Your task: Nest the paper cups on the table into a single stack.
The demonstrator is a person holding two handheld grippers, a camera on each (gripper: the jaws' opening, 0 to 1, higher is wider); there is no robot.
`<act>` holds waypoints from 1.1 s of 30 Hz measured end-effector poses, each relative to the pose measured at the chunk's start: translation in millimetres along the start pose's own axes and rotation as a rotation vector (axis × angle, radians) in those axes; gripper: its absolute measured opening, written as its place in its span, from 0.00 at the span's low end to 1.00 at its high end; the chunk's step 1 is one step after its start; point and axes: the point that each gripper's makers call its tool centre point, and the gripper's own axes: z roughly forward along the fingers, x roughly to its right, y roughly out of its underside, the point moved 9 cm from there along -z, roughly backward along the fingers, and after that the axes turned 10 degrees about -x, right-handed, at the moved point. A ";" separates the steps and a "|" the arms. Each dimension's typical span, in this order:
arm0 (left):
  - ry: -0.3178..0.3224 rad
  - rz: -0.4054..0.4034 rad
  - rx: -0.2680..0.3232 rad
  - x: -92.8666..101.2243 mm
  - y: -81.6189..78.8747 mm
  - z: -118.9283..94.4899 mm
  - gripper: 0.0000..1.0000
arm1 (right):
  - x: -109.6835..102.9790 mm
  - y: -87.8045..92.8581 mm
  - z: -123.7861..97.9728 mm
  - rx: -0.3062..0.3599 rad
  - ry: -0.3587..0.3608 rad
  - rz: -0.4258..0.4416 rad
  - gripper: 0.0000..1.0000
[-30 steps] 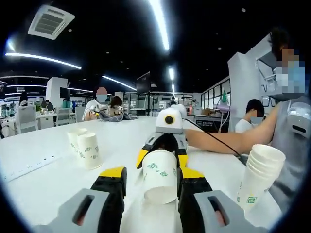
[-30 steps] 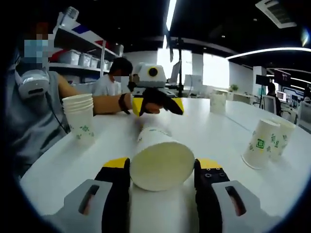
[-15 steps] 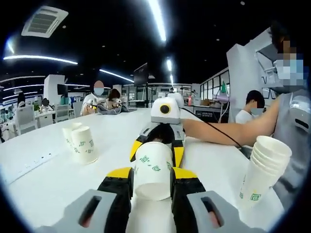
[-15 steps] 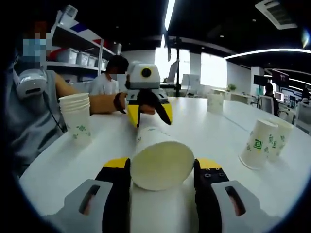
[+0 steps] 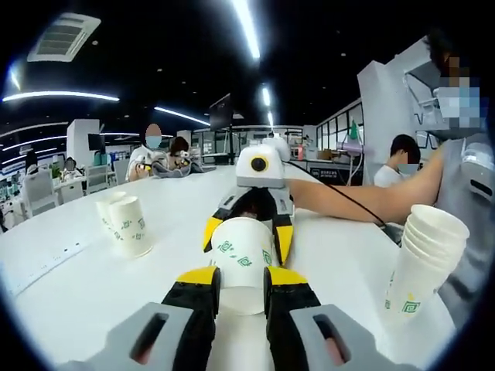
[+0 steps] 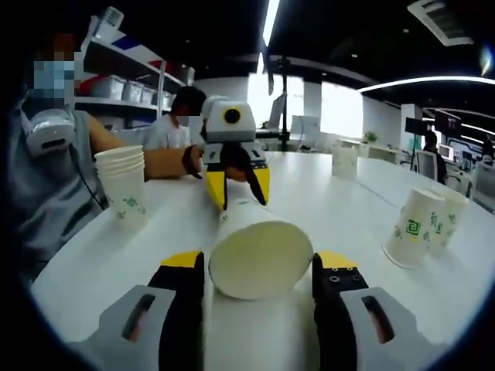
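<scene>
The white desk (image 5: 69, 286) carries everything. Near the edge where the person sits stands a stack of paper cups (image 5: 421, 267), several already nested, so the task looks partly done; a pair of loose cups (image 5: 124, 226) waits well apart toward the far side, and one more cup (image 6: 345, 163) stands further off. Between the two grippers a single cup (image 6: 259, 255) lies sideways above the desk. The right gripper (image 6: 259, 267) is partly open with its jaws just beside the cup's base; whether it presses is unclear. The left gripper (image 5: 241, 282) is clenched on the cup's rim end
</scene>
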 end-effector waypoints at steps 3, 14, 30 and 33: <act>0.003 0.004 0.000 1.9 -0.1 -0.3 0.24 | 2.6 1.5 -1.6 -0.006 -0.002 -0.001 0.67; 0.015 0.007 0.003 -0.4 0.2 0.6 0.24 | 6.9 3.7 -5.0 0.050 -0.035 0.000 0.57; 0.010 0.025 -0.008 -13.7 1.9 -0.8 0.25 | 5.5 -21.7 -16.0 0.185 0.031 -0.045 0.54; 0.006 0.027 -0.020 -17.2 4.1 -0.1 0.25 | 5.4 -28.7 -15.2 0.210 0.053 -0.060 0.54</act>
